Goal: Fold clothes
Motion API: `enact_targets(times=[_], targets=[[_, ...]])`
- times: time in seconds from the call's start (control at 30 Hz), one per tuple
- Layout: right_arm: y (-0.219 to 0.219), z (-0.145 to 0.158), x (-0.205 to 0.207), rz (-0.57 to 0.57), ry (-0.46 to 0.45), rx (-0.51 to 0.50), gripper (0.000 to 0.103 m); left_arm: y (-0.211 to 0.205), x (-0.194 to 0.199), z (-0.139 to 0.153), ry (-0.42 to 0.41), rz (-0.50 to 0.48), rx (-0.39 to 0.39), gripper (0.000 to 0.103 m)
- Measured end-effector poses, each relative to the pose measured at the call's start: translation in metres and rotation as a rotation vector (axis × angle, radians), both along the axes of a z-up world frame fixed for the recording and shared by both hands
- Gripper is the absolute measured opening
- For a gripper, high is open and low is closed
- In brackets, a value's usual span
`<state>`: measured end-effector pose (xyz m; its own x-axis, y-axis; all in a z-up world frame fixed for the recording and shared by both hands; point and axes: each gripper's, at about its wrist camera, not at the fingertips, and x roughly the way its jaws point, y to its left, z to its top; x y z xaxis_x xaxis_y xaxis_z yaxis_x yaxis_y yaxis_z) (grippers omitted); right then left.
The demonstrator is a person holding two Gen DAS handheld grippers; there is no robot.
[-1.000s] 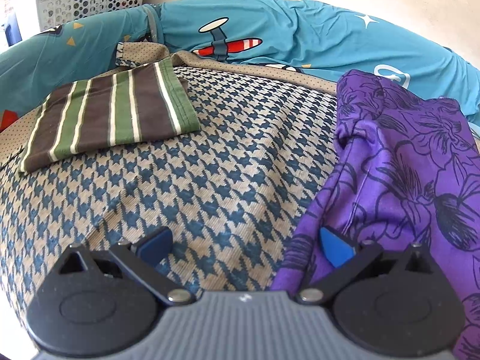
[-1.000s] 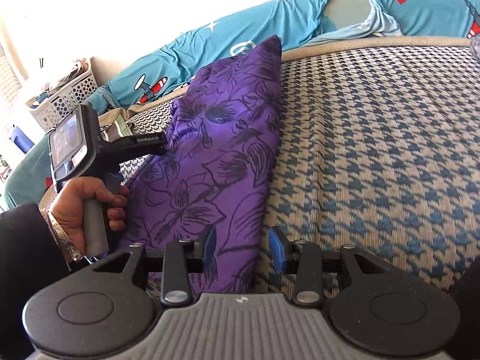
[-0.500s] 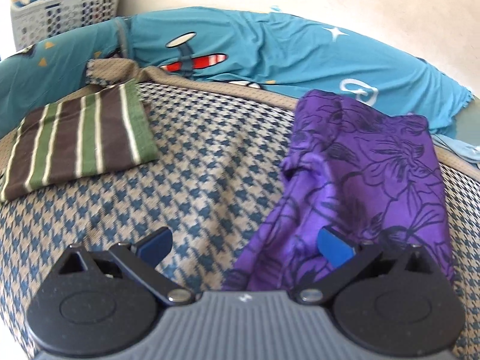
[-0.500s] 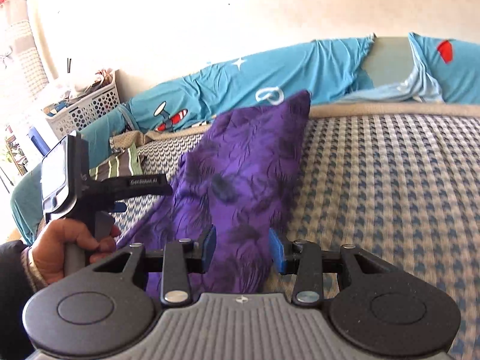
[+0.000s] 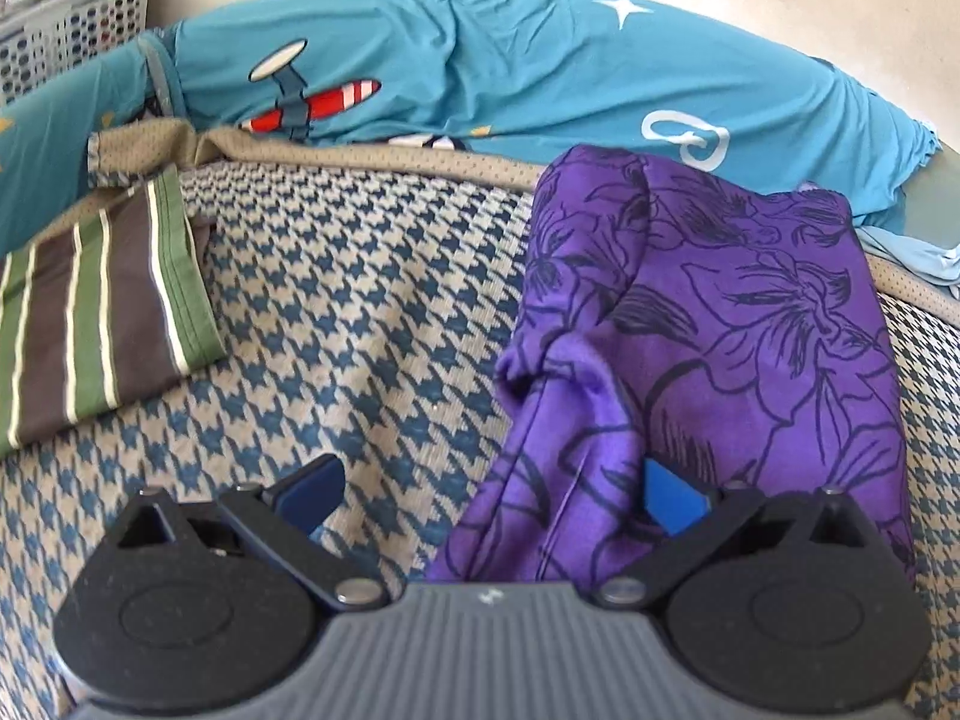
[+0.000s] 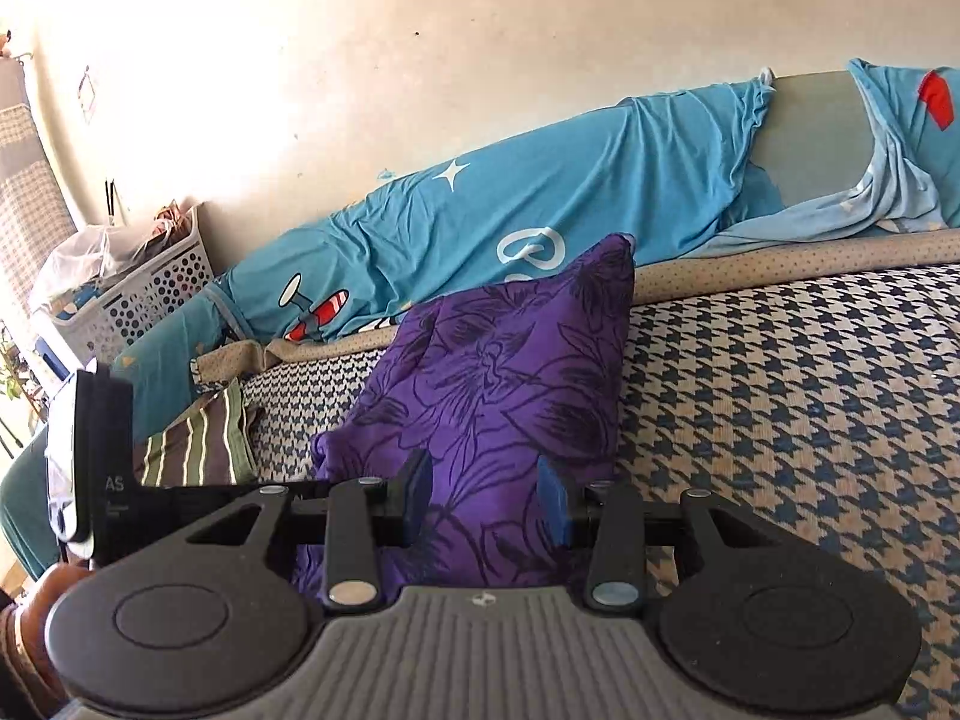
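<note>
A purple garment with a black flower print (image 5: 720, 312) (image 6: 498, 396) lies lengthwise on the houndstooth bed cover (image 5: 360, 312) (image 6: 810, 420), its near end bunched. My left gripper (image 5: 492, 498) is open wide above that near end, and the cloth runs past its right pad untouched. My right gripper (image 6: 486, 498) is partly open over the same end. Purple cloth shows in the gap, but the pads do not press on it. A folded brown and green striped garment (image 5: 96, 312) (image 6: 192, 450) rests at the left.
A teal sheet with a plane print (image 5: 480, 60) (image 6: 540, 210) is heaped along the wall. A white laundry basket (image 5: 72, 24) (image 6: 138, 300) stands at the far left. A hand holds the left tool's body (image 6: 102, 468) close beside my right gripper.
Both views have drawn back from the purple garment and tipped up. The left view slid right, bringing the garment toward the middle. Neither gripper's opening has changed.
</note>
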<state>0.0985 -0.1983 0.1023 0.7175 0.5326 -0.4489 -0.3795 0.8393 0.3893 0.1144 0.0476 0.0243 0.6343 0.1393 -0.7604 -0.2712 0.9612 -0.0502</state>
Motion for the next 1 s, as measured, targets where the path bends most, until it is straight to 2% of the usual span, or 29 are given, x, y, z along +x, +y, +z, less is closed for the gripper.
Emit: enact_targets(times=[0.17,0.43,0.77,1.0], targets=[[0.008,-0.002,0.031,-0.022,-0.038,0.032,0.038,0.005,0.005,-0.007,0.030,0.019,-0.033,0.103],[0.025,-0.004,0.067,-0.012,-0.125,0.004,0.038,0.008,0.012,-0.010,0.070,0.046,-0.063,0.103],[0.033,-0.048,0.109,-0.002,0.039,0.006,0.038,0.005,0.016,-0.013,0.080,0.043,-0.043,0.103],[0.035,-0.044,0.108,-0.004,0.017,-0.039,0.037,0.006,0.016,-0.013,0.080,0.043,-0.050,0.103]])
